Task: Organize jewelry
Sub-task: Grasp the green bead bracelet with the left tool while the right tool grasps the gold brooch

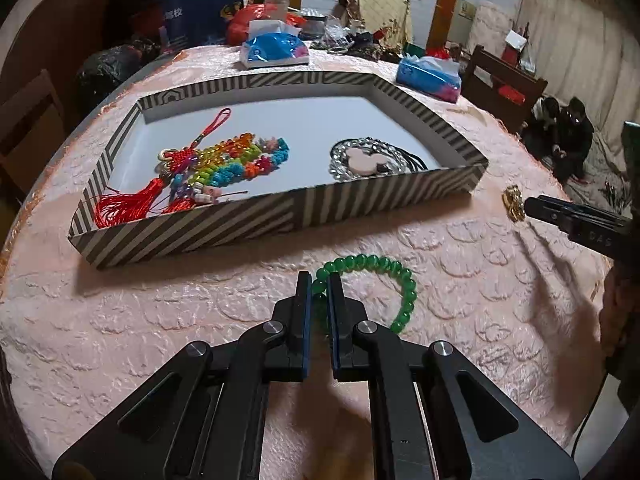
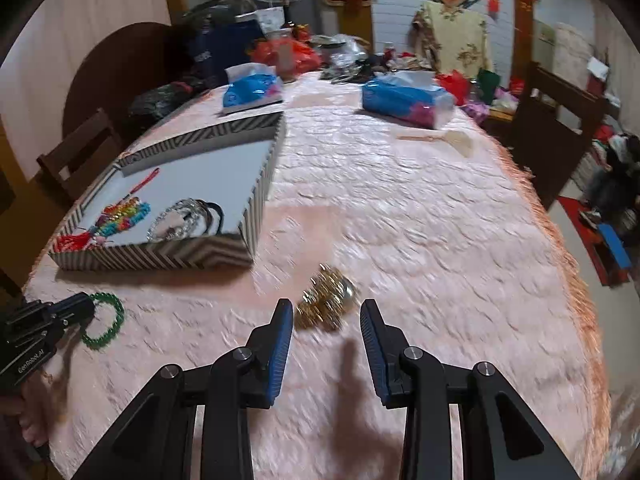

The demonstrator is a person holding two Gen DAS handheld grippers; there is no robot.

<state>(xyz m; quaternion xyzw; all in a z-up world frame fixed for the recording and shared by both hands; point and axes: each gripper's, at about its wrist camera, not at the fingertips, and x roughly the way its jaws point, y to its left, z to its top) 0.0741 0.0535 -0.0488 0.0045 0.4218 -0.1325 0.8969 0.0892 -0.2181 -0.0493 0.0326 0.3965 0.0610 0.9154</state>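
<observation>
Left gripper (image 1: 319,280) is pinched onto the green bead bracelet (image 1: 404,280) on the pink tablecloth (image 1: 200,320); its body reads "GenRoboLAI", roughly. Right gripper (image 2: 326,312) is spread wide, gold jewelry piece (image 2: 326,300) between the tips, blurry. Past them, the striped tray (image 1: 192,232) holds a red tassel (image 1: 128,208), rainbow beads (image 1: 228,164) and a clear bracelet (image 1: 360,156). Farther back, two blue tissue packs (image 1: 274,50).

We see dim, warm indoor light. Shadows fall toward us from the tray (image 1: 280,216) and tongs on the worktop (image 1: 460,280). The right wrist view is motion-blurred; the left is sharp. Fisheye bending and dark corners mark both.
</observation>
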